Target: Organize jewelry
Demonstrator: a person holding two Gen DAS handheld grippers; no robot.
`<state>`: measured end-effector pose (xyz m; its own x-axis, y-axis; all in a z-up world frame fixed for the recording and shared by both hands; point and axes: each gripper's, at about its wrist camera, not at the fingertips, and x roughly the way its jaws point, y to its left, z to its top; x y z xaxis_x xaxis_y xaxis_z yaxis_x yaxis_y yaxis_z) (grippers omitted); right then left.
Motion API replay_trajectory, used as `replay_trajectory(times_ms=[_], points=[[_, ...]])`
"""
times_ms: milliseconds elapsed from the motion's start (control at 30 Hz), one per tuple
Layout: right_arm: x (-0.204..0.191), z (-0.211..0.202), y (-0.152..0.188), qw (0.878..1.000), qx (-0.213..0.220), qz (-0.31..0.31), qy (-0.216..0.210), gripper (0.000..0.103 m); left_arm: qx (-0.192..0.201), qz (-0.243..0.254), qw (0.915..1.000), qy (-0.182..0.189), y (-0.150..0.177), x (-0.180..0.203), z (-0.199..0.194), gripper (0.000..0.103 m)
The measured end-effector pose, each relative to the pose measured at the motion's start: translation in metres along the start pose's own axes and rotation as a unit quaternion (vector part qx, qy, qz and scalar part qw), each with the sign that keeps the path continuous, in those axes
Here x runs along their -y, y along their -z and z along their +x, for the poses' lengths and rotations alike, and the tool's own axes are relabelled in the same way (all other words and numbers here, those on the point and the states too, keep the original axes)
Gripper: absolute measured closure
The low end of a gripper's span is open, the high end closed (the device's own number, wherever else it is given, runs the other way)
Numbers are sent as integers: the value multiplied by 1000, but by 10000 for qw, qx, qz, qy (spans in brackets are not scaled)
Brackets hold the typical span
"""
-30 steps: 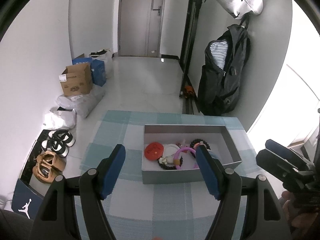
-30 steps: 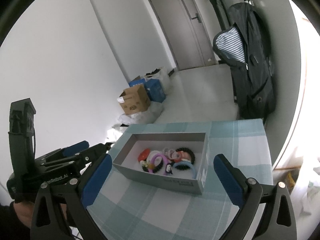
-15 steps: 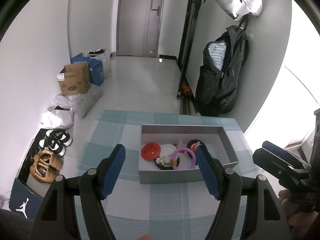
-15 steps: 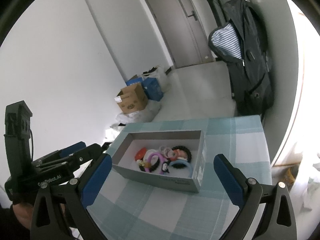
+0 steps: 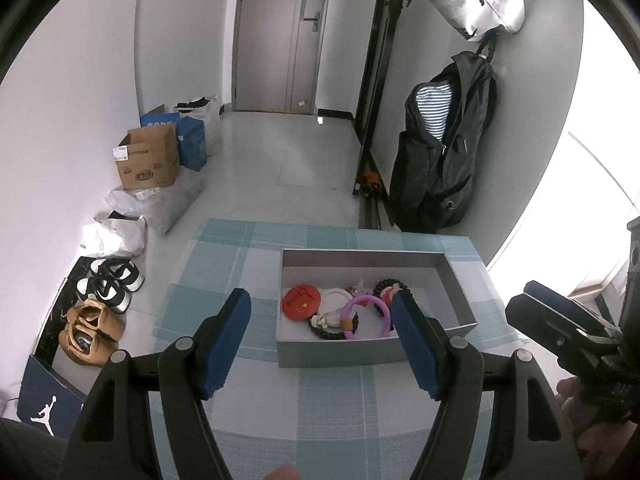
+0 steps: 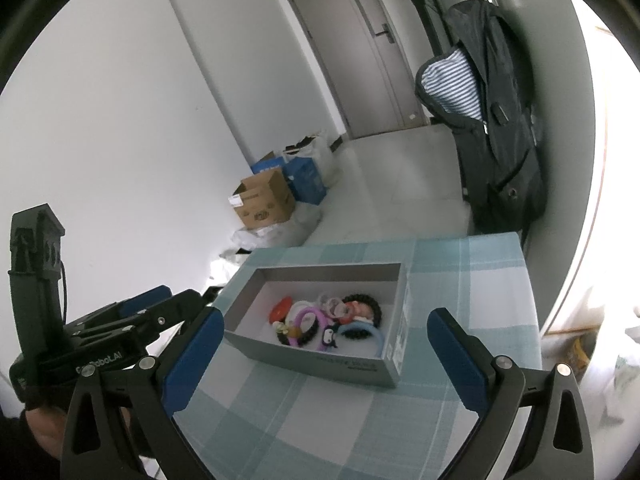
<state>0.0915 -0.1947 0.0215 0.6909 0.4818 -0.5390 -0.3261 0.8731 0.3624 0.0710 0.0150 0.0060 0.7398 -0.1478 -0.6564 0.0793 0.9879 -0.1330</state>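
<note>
Left wrist view shows both grippers, left [image 5: 320, 332] and right [image 6: 324, 356], spread and empty above the table [image 5: 248, 256], jewelry [image 5: 344, 312] tangled inside the box [image 5: 340, 354], so one pinch may lift several pieces.

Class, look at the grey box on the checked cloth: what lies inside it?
Inside the grey box: a red disc, purple ring, black bead bracelets. Its near wall hides some contents.

Matt grey cardboard box [image 5: 340, 354], woven checked tablecloth [image 5: 224, 264]
</note>
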Motion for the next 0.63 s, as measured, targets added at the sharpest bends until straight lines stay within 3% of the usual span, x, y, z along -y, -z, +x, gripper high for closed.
replay_trajectory(times_ms=[633], points=[[0, -1, 0, 10000, 27, -18, -4, 0, 87, -14, 9999, 84, 0, 3, 0, 34]])
